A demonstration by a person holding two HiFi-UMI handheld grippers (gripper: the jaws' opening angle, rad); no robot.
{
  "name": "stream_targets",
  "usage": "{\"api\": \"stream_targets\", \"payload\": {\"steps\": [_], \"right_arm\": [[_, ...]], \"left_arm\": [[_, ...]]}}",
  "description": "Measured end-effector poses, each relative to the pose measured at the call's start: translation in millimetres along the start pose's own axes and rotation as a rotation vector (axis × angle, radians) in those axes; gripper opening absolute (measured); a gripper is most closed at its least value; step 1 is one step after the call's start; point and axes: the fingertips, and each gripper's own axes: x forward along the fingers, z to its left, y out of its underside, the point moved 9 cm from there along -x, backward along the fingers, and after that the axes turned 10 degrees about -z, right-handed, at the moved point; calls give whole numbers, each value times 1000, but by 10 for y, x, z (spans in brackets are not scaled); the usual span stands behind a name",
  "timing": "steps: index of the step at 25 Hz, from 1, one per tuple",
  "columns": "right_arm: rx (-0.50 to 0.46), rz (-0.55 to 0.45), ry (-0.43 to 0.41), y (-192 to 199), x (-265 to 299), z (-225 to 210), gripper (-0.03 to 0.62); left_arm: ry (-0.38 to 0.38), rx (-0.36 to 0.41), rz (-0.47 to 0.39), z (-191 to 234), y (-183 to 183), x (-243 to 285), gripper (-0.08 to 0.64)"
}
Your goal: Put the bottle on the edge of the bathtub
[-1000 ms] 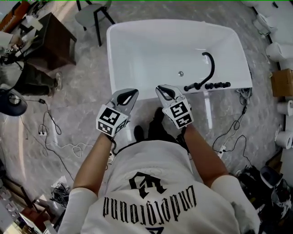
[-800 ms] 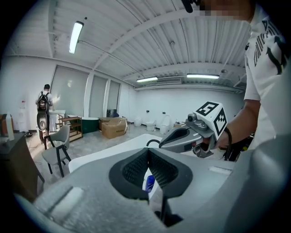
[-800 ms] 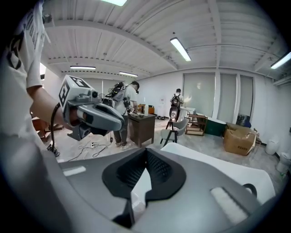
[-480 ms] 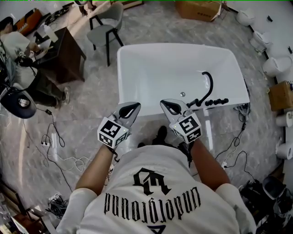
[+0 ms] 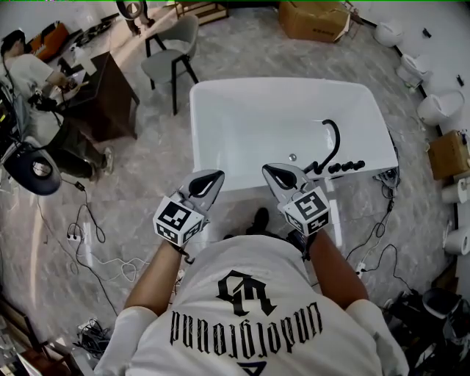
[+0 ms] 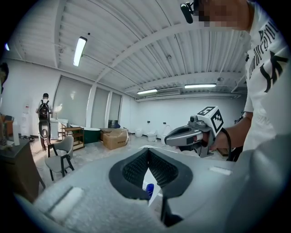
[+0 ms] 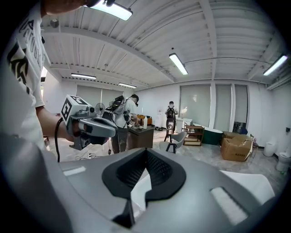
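Note:
The white bathtub [image 5: 220, 95] lies ahead of me in the head view, with a black faucet and hose [image 5: 334, 143] at its right end. My left gripper [image 5: 213, 177] and right gripper [image 5: 270, 171] hover side by side over the tub's near rim, both shut and empty. In the left gripper view the jaws [image 6: 148, 151] meet at the tips. Through the gap below them shows a small blue thing [image 6: 149, 189], perhaps the bottle's cap; I cannot tell where it stands. The right gripper view shows its jaws [image 7: 146, 150] closed on nothing. No bottle shows in the head view.
A grey chair [image 5: 169, 62] and a dark desk [image 5: 110, 95] stand left of the tub, with a seated person [image 5: 29, 73] beyond. Cables [image 5: 88, 235] trail over the floor at left. A cardboard box [image 5: 312, 18] and white toilets [image 5: 433, 106] line the far and right sides.
Both grippers have lifted a little in front of the person. The head view has swung up, so the tub sits lower in the picture and more of the far room shows.

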Motion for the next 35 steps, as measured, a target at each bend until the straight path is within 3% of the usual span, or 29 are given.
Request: {"api": "stream_targets", "payload": {"steps": [7, 17, 28, 35], "right_arm": [[-8, -6, 8, -32, -231, 67, 2], [7, -41, -14, -45, -751, -159, 2], [22, -64, -80, 235, -1857, -603, 2], [27, -91, -133, 396, -2541, -757, 2]], "left_arm": [[14, -8, 0, -194, 21, 3, 8], [-18, -6, 17, -717, -6, 233, 8], [-48, 5, 26, -1901, 127, 927, 8], [-106, 22, 14, -2686, 182, 1115, 8]]}}
